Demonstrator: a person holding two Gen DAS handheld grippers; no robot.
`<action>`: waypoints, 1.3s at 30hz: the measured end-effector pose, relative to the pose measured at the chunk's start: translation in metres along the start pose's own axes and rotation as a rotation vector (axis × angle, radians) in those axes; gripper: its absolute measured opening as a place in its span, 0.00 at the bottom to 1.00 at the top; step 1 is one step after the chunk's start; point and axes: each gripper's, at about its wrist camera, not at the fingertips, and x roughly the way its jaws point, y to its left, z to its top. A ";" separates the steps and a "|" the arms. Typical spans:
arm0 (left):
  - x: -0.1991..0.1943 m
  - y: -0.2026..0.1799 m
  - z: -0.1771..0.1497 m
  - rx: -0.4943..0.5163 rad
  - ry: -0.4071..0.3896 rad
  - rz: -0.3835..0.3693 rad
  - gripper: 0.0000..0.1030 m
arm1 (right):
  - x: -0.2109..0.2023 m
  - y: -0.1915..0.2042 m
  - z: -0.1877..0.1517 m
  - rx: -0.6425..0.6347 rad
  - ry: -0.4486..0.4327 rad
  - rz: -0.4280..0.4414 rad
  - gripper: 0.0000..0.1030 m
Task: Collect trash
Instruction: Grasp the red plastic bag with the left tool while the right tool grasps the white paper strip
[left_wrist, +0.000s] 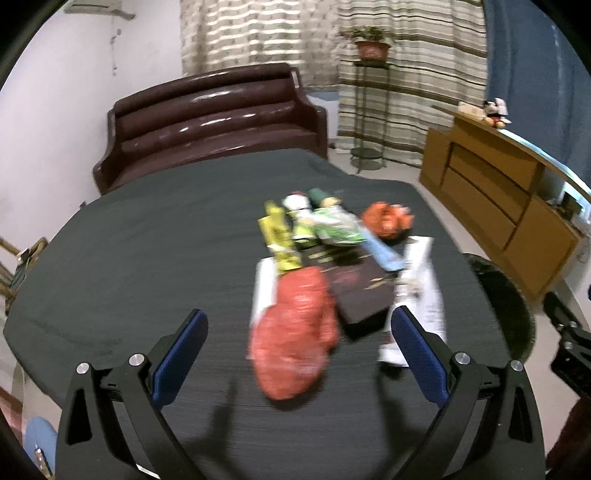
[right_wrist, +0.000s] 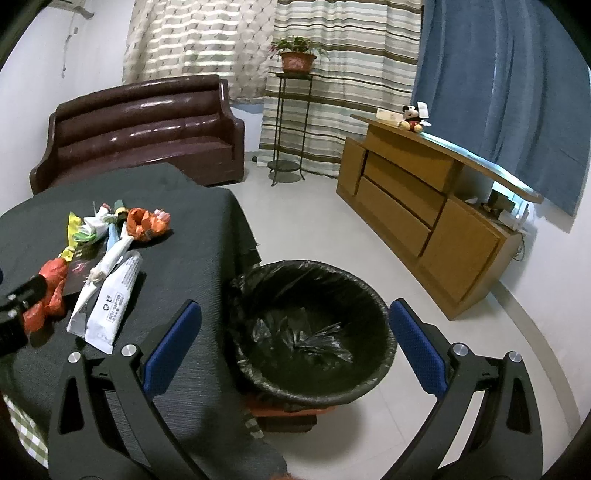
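Observation:
A pile of trash lies on the dark table cloth (left_wrist: 129, 258): a crumpled red bag (left_wrist: 295, 332) nearest, a dark flat box (left_wrist: 362, 295), white wrappers (left_wrist: 424, 288), a yellow wrapper (left_wrist: 277, 232), a green packet (left_wrist: 332, 225) and an orange bag (left_wrist: 386, 219). My left gripper (left_wrist: 299, 325) is open just above the red bag. My right gripper (right_wrist: 293, 321) is open and empty above the black-lined trash bin (right_wrist: 314, 325) beside the table. The pile also shows in the right wrist view, with the red bag (right_wrist: 51, 288) and a white wrapper (right_wrist: 110, 302).
A brown leather sofa (right_wrist: 140, 129) stands behind the table. A wooden cabinet (right_wrist: 424, 221) with a Mickey toy (right_wrist: 412, 116) lines the right wall. A plant stand (right_wrist: 291, 122) stands by the striped curtains. The bin shows at the table's right edge (left_wrist: 506, 302).

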 end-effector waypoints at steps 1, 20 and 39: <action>0.001 0.006 -0.001 -0.008 0.006 0.006 0.94 | 0.001 0.003 0.000 -0.004 0.003 0.003 0.96; 0.030 0.025 -0.002 -0.025 0.110 -0.198 0.40 | 0.019 0.031 0.004 -0.018 0.050 0.050 0.96; -0.002 0.053 0.013 0.001 0.046 -0.226 0.30 | 0.018 0.058 0.006 -0.040 0.060 0.077 0.96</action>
